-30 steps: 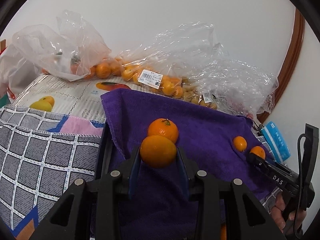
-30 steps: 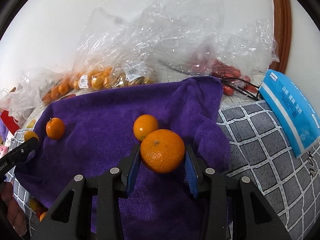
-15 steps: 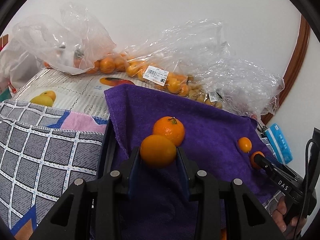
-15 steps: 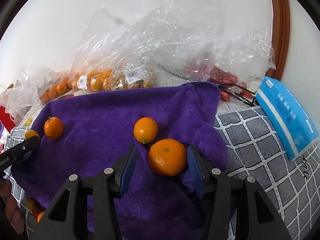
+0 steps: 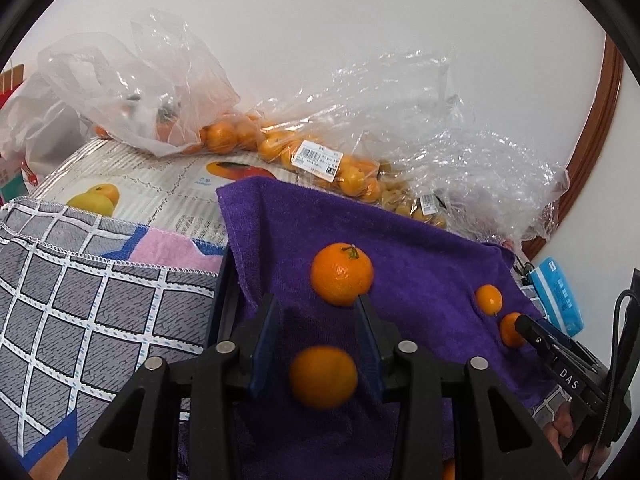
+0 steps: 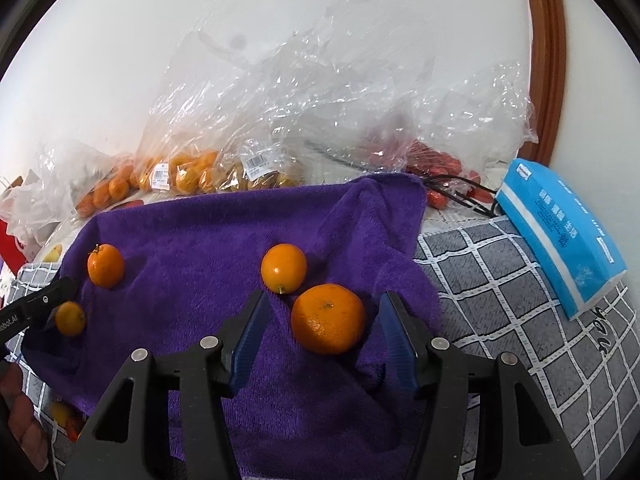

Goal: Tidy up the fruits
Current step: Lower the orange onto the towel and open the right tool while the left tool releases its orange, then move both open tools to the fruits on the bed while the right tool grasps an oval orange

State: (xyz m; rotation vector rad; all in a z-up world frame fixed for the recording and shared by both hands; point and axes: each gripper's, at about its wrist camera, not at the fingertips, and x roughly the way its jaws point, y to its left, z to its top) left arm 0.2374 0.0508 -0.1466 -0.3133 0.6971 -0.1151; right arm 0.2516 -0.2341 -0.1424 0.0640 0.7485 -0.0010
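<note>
A purple towel (image 5: 416, 264) (image 6: 192, 248) holds loose oranges. My left gripper (image 5: 316, 312) is open; a blurred orange (image 5: 323, 377) lies low between its fingers, free of the pads. A stemmed orange (image 5: 342, 273) sits just beyond the fingertips. My right gripper (image 6: 323, 308) is open, with a large orange (image 6: 328, 319) resting on the towel between its fingers, untouched. A smaller orange (image 6: 283, 267) lies just behind it. In the right wrist view the stemmed orange (image 6: 105, 265) and the released orange (image 6: 70, 318) lie far left by the left gripper's finger.
Clear plastic bags of oranges (image 5: 320, 160) (image 6: 180, 176) and red fruit (image 6: 436, 164) line the wall. A blue tissue pack (image 6: 560, 232) lies at right on a grey checked cloth (image 6: 500, 300). A fruit-printed box (image 5: 152, 188) sits at left.
Both grippers have opened. The left one let go of its orange, which dropped toward the towel. The right one's orange now rests on the towel between wider fingers.
</note>
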